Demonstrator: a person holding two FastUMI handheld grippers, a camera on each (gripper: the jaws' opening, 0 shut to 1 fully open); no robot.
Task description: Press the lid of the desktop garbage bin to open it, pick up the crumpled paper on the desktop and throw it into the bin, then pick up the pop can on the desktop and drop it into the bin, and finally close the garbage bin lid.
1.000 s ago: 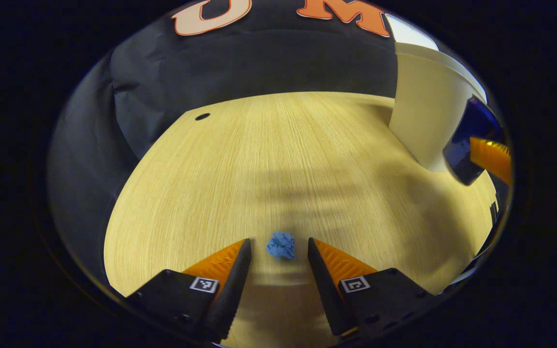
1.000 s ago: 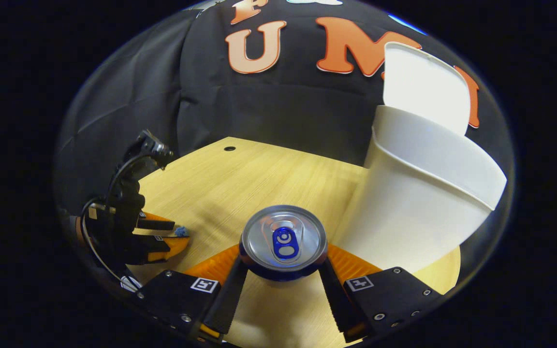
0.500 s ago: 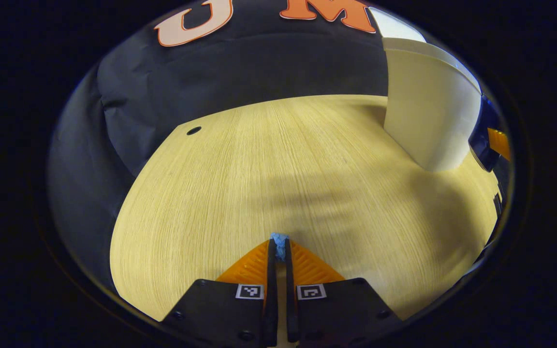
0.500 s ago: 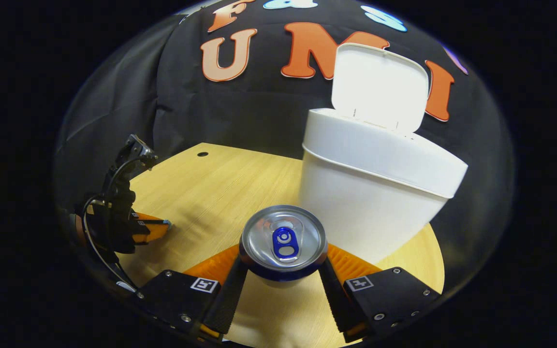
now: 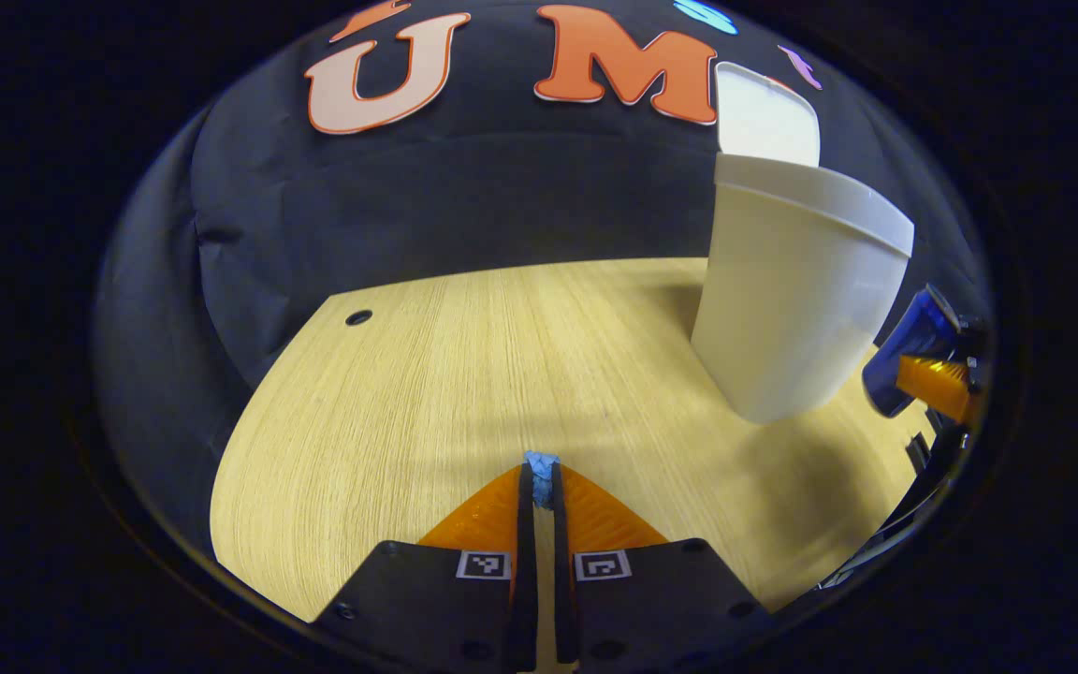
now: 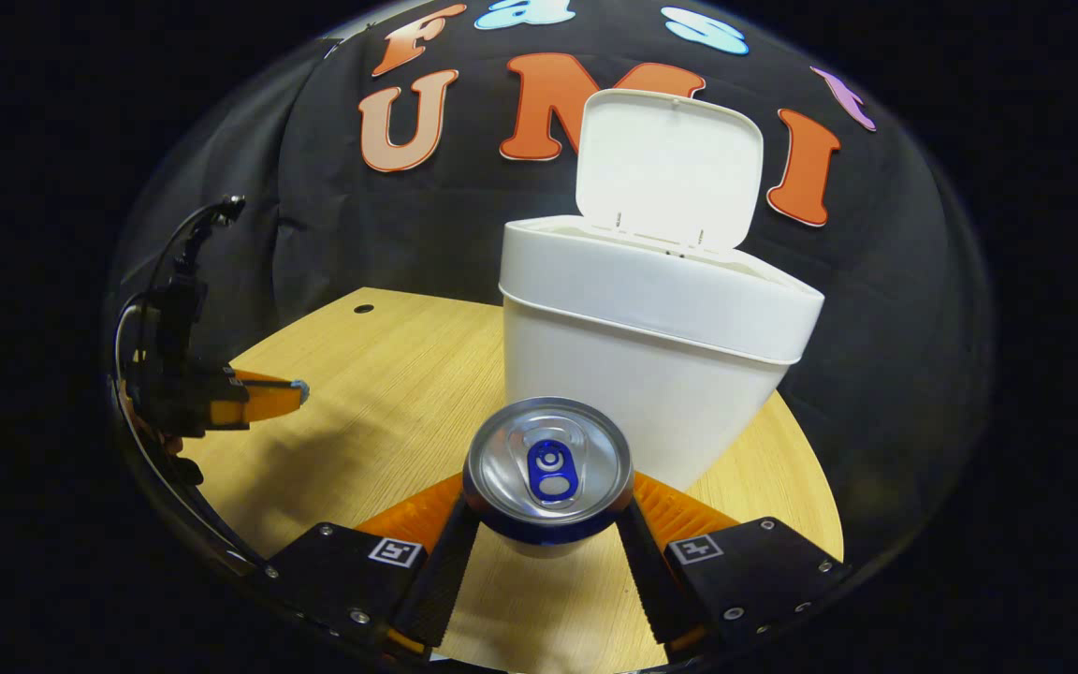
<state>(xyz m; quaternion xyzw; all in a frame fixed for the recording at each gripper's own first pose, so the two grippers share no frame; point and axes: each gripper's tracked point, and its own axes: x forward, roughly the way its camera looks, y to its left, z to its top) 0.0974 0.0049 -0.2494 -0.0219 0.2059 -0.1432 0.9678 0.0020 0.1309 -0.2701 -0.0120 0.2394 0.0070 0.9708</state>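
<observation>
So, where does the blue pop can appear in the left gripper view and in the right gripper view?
Left gripper view: the pop can sits at the far right edge, past the white bin, held by the right gripper.
Right gripper view: the can is at the bottom centre, top facing the camera, clamped between the right gripper's fingers, in front of the bin.
Shared landmark: the white bin with its lid open.

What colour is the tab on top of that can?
Blue, on the silver top of the pop can; clearest in the right gripper view.
</observation>
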